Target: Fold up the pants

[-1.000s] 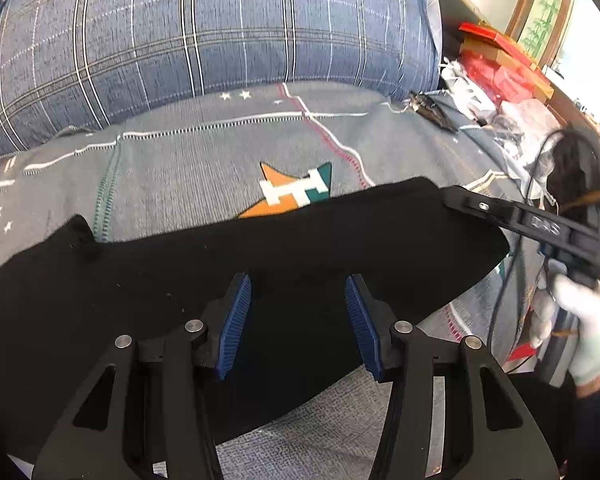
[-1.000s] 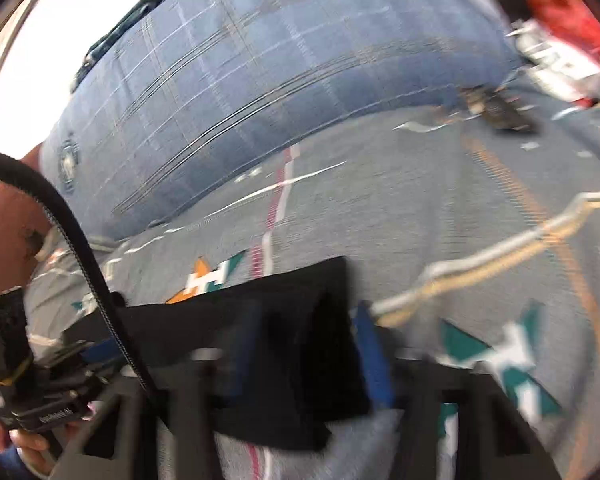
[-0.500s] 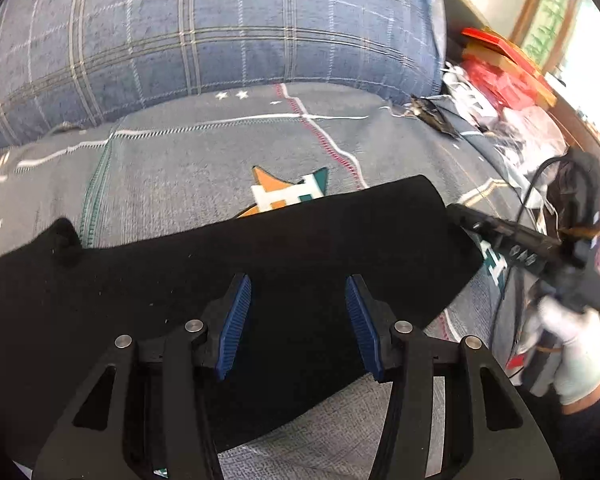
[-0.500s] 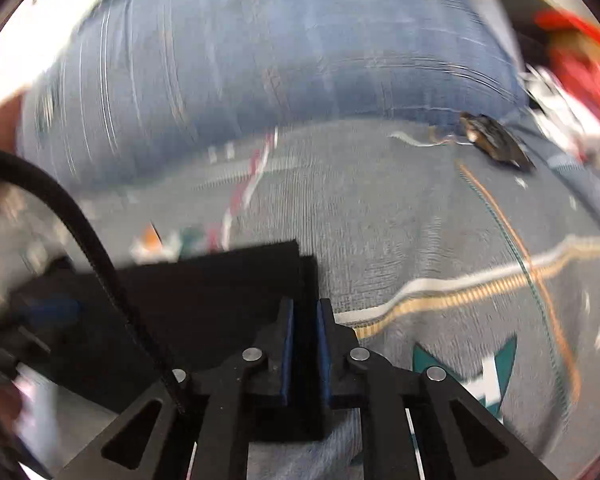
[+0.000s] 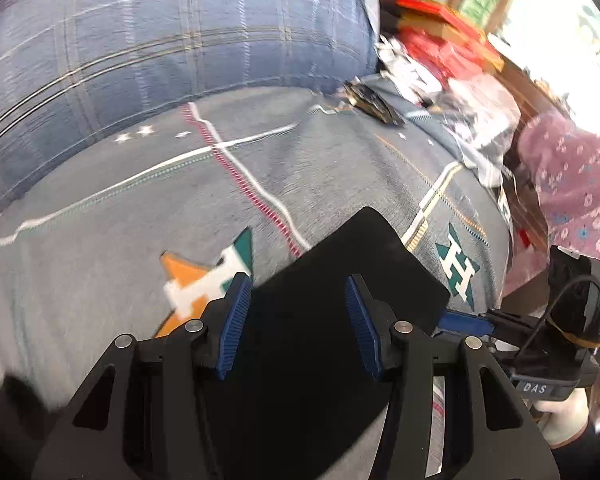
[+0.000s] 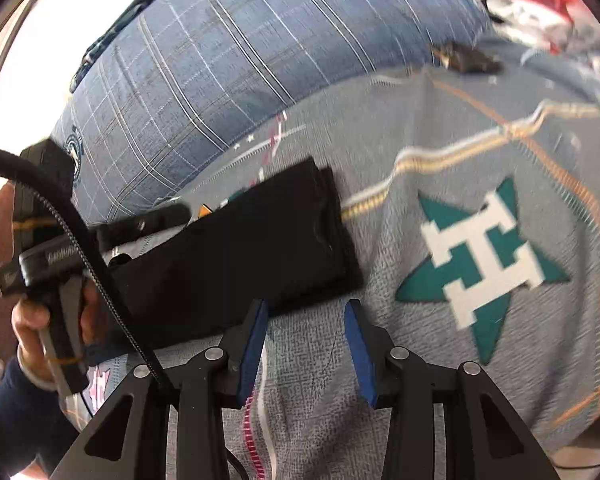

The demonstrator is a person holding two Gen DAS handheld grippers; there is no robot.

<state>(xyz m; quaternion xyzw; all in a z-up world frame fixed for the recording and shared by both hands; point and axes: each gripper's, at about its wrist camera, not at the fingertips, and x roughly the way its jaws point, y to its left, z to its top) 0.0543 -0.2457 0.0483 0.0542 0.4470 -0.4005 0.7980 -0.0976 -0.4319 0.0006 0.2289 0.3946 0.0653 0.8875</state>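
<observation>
The black cloth pants (image 6: 260,248), one pair, are laid flat in a long folded strip on the grey patterned bed cover (image 6: 440,152). Both the left tongs (image 5: 296,312) and right tongs (image 6: 305,344) are held wide, with nothing gripped.

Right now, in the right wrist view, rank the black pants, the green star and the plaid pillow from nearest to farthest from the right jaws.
1. Black pants, just ahead, left.
2. Green star, ahead, right.
3. Plaid pillow, far back, upper left.
</observation>
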